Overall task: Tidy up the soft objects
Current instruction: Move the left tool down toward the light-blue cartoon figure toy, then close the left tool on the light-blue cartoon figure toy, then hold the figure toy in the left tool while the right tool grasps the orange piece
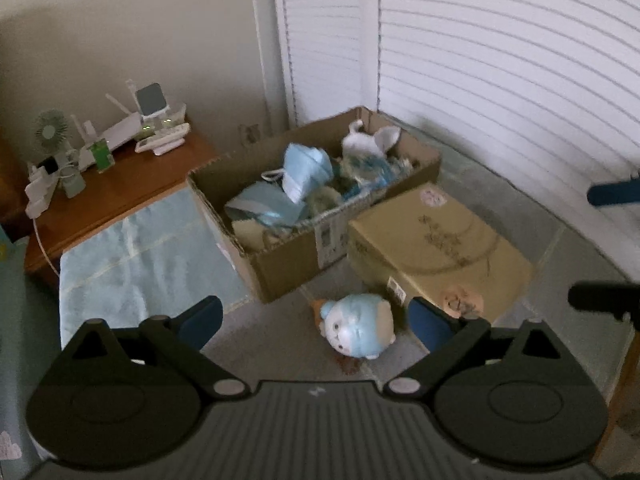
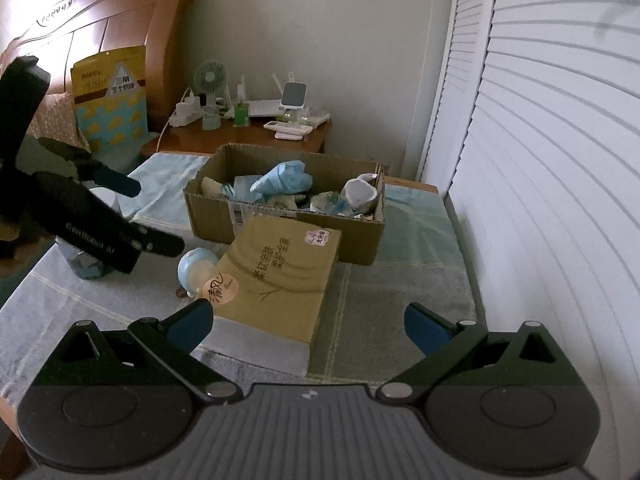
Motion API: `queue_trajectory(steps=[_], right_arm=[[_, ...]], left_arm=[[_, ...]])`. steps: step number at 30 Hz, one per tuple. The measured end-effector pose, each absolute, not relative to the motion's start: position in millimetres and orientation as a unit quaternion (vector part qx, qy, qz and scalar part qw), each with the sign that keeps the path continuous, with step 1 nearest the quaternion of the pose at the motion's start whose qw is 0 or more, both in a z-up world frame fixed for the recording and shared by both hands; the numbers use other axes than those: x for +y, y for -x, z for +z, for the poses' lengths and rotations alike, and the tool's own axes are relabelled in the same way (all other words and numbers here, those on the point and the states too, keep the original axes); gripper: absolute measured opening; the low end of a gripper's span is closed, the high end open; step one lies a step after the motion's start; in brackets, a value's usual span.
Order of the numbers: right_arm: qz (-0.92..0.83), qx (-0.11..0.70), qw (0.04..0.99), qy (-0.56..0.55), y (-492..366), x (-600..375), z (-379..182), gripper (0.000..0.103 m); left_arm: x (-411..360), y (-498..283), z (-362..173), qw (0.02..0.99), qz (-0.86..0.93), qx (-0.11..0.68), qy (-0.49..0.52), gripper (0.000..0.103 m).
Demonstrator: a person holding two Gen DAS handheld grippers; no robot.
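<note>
A pale blue and white plush toy (image 1: 358, 326) lies on the bed cover between my left gripper's open fingers, just ahead of them. In the right wrist view the plush toy (image 2: 197, 270) is partly hidden behind a closed tan box (image 2: 280, 276). An open cardboard box (image 1: 280, 252) behind it holds several soft blue and white things (image 1: 306, 172); the same box (image 2: 288, 216) shows in the right wrist view. My left gripper (image 1: 316, 326) is open and empty. My right gripper (image 2: 308, 326) is open and empty, hovering over the near end of the tan box.
The closed tan box (image 1: 436, 248) lies right of the plush toy. A wooden nightstand (image 1: 116, 196) with a small fan (image 1: 50, 132) and chargers stands at the left. White louvred doors (image 1: 500, 80) run along the right. A wooden headboard (image 2: 100, 36) is at the back left.
</note>
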State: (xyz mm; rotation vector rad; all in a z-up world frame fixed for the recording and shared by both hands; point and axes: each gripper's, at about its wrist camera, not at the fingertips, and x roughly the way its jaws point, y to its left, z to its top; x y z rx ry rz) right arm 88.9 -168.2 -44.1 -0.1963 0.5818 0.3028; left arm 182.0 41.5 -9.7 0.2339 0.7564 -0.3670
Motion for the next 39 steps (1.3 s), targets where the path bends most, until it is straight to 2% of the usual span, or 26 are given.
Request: queue_trajectory(steps=[3,5,10,16,19,21,23,39], right_arm=[[0.148,0.287,0.941,0.096,-91.7,-167.1,-44.8,0.103],[0.148,0.288,0.941,0.097,-93.2,-166.2,-45.3,0.103],[0.147,0.292,0.94,0.095,-98.3,-165.7,-47.3,0.103],[0.145,0.297,0.939,0.095,-103.6,-165.1,-49.2,0.103],[0.147,0.297,0.939,0.095,-104.7,-165.1,-49.4,0.103],[0.148,0.297,0.938,0.096,-105.3,-165.0,-49.6,0.103],[0.15,0.296,0.938,0.096,-105.2,-164.8,-49.6,0.103],[0.19,0.271,0.934,0.133,-103.9,-143.4,-40.8,0.102]], left_arm=[[41.7,-183.9,-17.8,0.901,-0.184,0.373,-0.119,0.09],[41.1,-186.2,-22.7,0.896,-0.192,0.381,-0.12,0.079],[38.7,-192.6,-33.5,0.885,-0.215,0.396,-0.116,0.069],[31.2,-197.6,-42.7,0.871,-0.242,0.41,-0.12,0.051],[27.9,-198.9,-45.2,0.868,-0.249,0.413,-0.118,0.051],[26.5,-199.0,-46.4,0.865,-0.256,0.415,-0.116,0.044],[24.8,-198.1,-46.1,0.865,-0.256,0.414,-0.12,0.043],[34.2,-147.0,-34.1,0.865,-0.249,0.415,-0.132,0.042]])
